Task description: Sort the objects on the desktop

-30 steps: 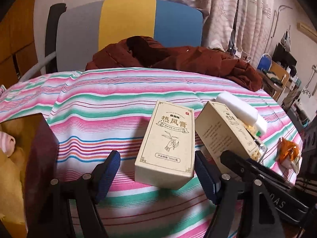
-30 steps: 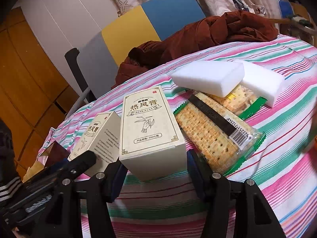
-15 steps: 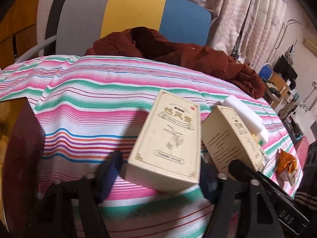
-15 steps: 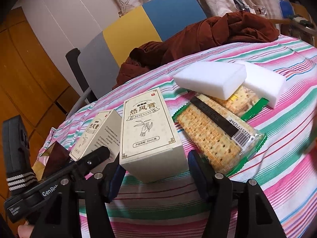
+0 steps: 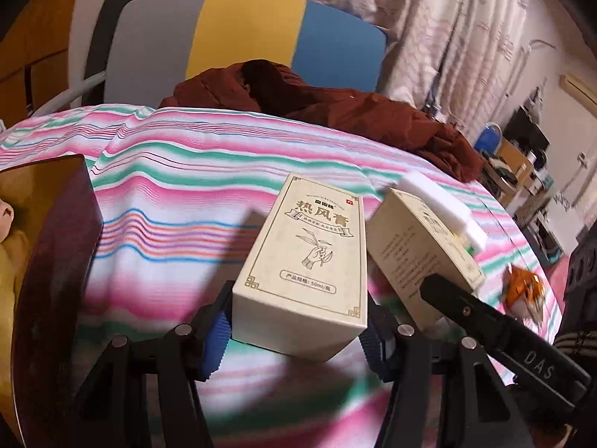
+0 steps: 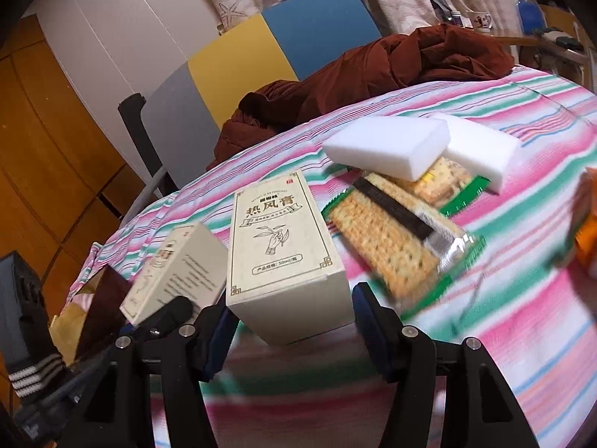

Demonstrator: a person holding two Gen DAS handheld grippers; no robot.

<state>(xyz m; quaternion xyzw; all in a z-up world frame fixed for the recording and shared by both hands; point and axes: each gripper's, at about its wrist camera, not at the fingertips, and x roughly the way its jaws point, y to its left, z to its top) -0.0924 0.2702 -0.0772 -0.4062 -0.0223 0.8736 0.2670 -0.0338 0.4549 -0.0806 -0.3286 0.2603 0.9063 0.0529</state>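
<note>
my pads: ribbed blue rubber | carton: matt cream card | bench cloth: striped woven fabric | cracker wrap: glossy plastic

I'm working in somebody's lived-in home, a bedroom or sitting room by the look of it. Pale curtains hang behind a grey, yellow and blue chair, and a brown coat lies dumped on the striped tablecloth. Wooden cupboard doors stand left; cluttered shelves sit off right.
</note>
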